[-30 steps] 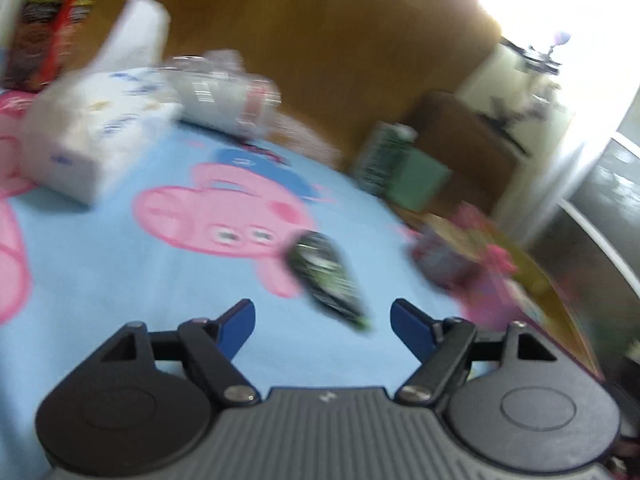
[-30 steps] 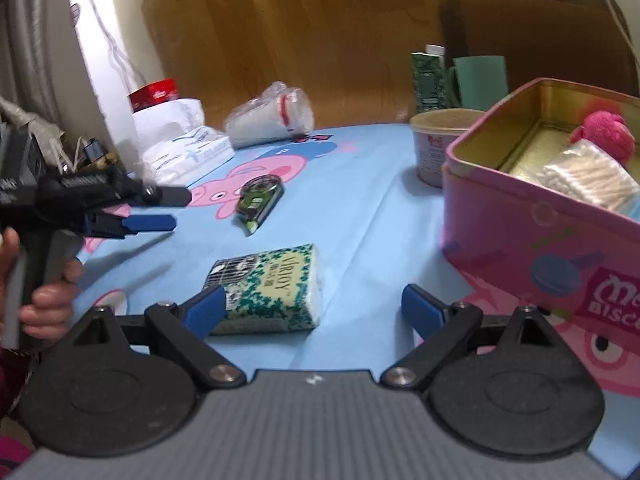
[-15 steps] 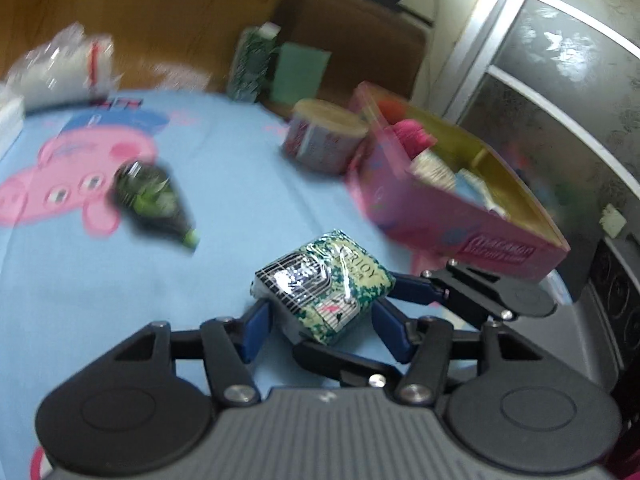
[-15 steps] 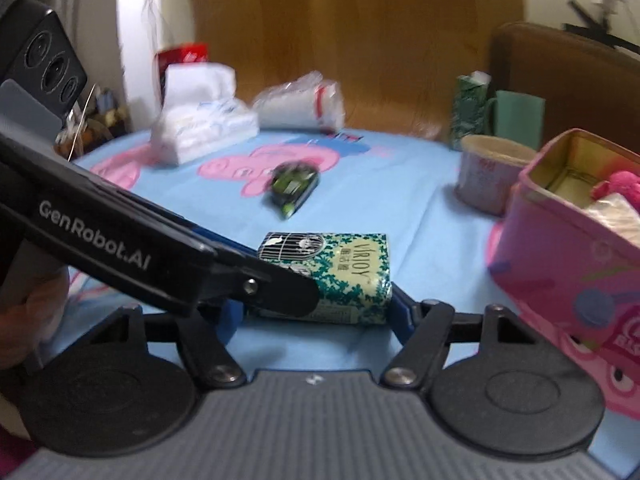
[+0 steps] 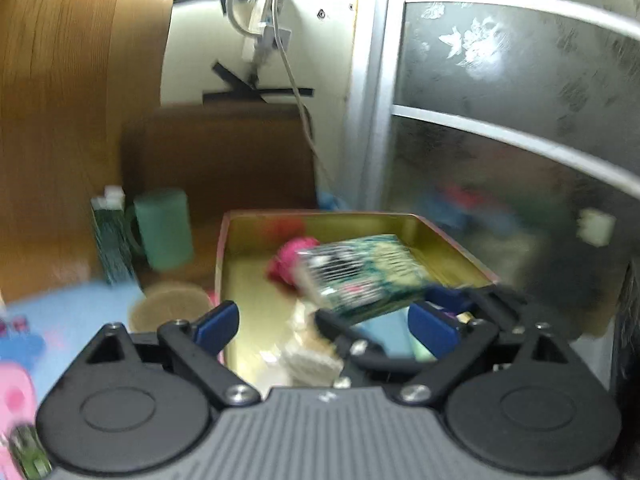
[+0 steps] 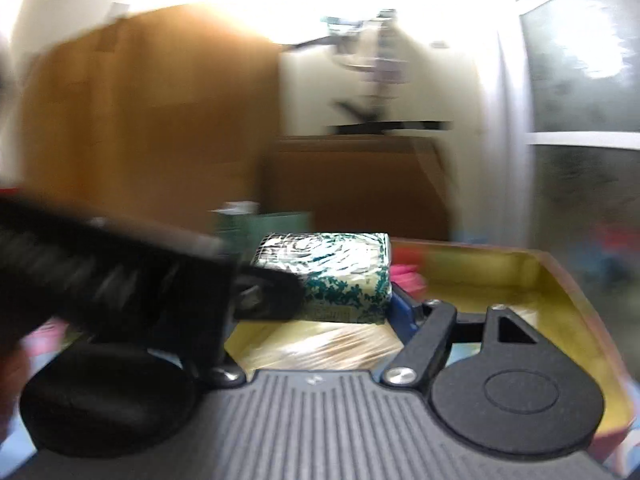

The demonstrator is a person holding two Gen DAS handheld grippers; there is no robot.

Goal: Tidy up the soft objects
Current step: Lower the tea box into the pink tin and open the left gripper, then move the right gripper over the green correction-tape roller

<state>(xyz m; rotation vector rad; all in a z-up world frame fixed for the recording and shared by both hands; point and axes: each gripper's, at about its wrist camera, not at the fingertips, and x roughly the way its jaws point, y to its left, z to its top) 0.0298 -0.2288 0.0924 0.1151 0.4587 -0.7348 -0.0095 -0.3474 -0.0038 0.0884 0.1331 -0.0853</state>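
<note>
Left wrist view: the green-patterned tissue pack (image 5: 360,276) hangs tilted over the open pink tin (image 5: 460,248), above the pink pompom (image 5: 286,264) and cotton swabs already inside. The left gripper (image 5: 324,322) has its jaws opening, wide and bare — the pack lies ahead and to the right, in the other tool's blue pads.

Right wrist view: the right gripper (image 6: 348,304) carries the pack (image 6: 328,276), long axis across the jaws, which are easing apart while one blue pad touches its end. The pack looks ready to drop into the tin (image 6: 560,280).
</note>
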